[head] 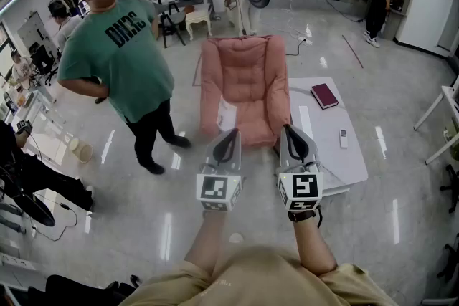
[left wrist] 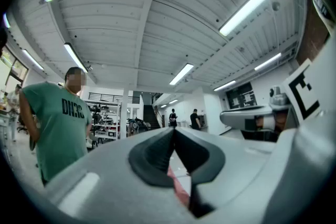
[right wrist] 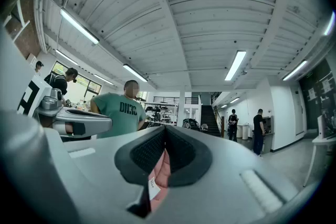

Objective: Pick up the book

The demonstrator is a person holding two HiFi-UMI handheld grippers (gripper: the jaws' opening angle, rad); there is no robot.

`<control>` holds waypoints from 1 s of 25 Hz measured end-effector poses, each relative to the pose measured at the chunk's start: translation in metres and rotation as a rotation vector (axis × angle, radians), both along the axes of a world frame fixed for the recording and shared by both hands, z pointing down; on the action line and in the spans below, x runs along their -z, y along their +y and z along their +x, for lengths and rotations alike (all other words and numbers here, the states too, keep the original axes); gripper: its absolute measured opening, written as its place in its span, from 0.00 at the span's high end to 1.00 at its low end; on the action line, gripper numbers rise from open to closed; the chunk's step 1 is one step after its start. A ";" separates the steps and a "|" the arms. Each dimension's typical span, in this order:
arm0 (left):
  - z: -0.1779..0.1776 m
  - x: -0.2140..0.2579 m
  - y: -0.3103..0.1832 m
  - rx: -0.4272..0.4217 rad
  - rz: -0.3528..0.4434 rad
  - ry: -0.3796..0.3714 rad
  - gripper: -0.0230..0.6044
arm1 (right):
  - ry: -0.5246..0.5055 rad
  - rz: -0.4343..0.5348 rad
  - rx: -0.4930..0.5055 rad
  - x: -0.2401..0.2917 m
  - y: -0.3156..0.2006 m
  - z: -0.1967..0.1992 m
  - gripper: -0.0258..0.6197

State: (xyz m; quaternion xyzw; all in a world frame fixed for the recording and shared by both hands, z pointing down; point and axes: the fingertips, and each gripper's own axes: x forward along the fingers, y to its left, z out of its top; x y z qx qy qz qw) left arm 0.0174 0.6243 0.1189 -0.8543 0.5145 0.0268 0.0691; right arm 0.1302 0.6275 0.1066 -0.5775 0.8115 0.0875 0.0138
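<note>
A: State of the claws?
B: Left gripper [head: 230, 134] and right gripper [head: 293, 130]: each pair of jaws clenched tip to tip, nothing grasped, held side by side.
A: Book location?
B: The dark red hardcover book [head: 324, 95] lies flat on the white rectangular low table [head: 337, 158], right of the pink cushioned chair [head: 244, 82], well apart from both grippers.

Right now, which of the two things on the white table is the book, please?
The dark red book, farther away; the nearer one is a small white device.

Left gripper [head: 232, 132] and right gripper [head: 291, 130] are closed, empty.
</note>
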 end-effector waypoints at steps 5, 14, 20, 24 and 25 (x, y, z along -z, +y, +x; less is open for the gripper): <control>-0.041 0.004 -0.018 -0.022 0.004 0.019 0.96 | -0.019 -0.016 -0.027 -0.003 -0.018 -0.040 0.95; -0.113 -0.010 -0.034 -0.049 -0.033 0.089 0.96 | -0.008 -0.060 -0.019 -0.016 -0.035 -0.123 0.95; -0.139 -0.018 -0.051 -0.038 -0.070 0.121 0.96 | 0.008 -0.080 0.019 -0.018 -0.054 -0.159 0.95; -0.150 -0.040 -0.081 0.013 -0.125 0.134 0.96 | -0.003 -0.136 0.070 -0.047 -0.090 -0.169 0.95; -0.149 -0.047 -0.093 0.024 -0.149 0.140 0.96 | 0.000 -0.155 0.080 -0.055 -0.103 -0.169 0.95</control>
